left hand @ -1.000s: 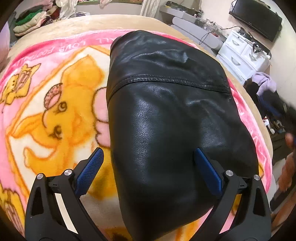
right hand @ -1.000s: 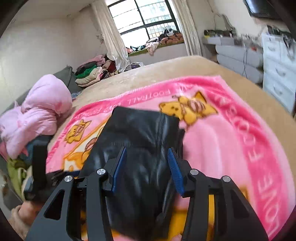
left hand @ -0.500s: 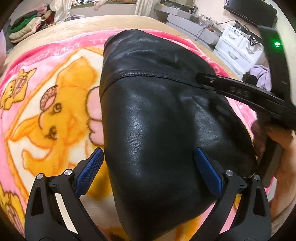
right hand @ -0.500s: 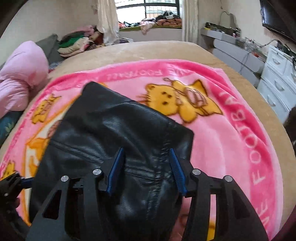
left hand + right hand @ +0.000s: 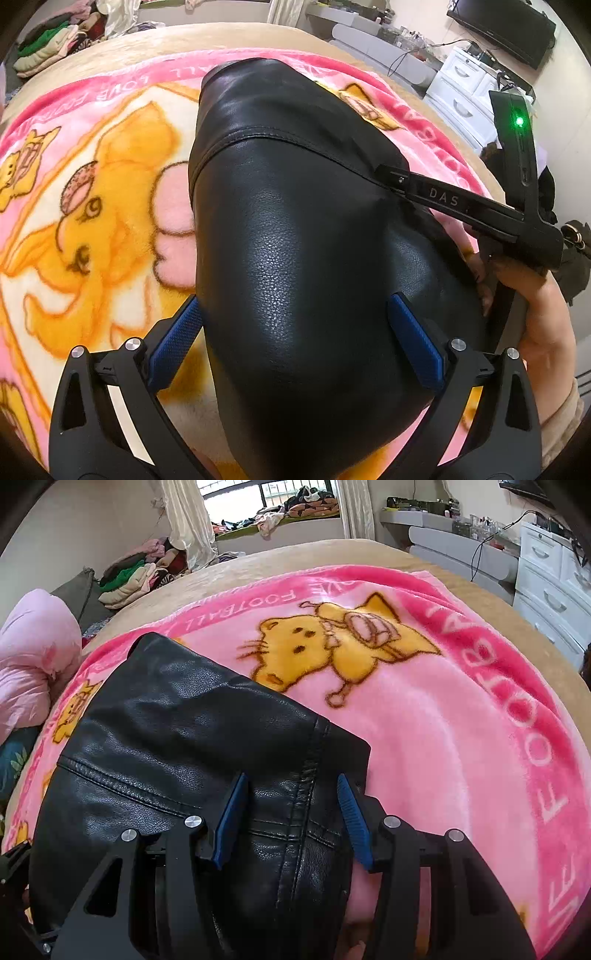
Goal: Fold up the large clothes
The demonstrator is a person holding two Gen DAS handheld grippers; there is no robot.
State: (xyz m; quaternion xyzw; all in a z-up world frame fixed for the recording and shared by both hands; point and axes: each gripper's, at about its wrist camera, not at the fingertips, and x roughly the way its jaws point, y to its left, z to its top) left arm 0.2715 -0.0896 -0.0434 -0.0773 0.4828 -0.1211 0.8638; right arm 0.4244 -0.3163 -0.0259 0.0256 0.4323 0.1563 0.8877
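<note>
A black leather garment (image 5: 295,221) lies folded on a pink cartoon blanket (image 5: 92,221) spread over a bed. My left gripper (image 5: 293,301) is open wide, and its blue pads straddle the garment's near rounded end without pressing it. In the right wrist view the garment (image 5: 184,720) fills the lower left. My right gripper (image 5: 291,777) stands half open right over its right corner, with a stitched seam running between the pads. From the left wrist view one right-gripper finger (image 5: 443,197) reaches in to the cross seam, held by a person's hand (image 5: 535,291).
The pink blanket (image 5: 424,720) stretches to the right of the garment. A pink duvet (image 5: 29,664) sits at the bed's left, and piled clothes (image 5: 136,576) lie beyond it. White drawers (image 5: 554,554) and a grey bench (image 5: 380,48) stand past the bed's right edge.
The right gripper has come down and forward onto the garment's right corner, entering the left wrist view from the right. The left gripper has hardly moved and stays wide.
</note>
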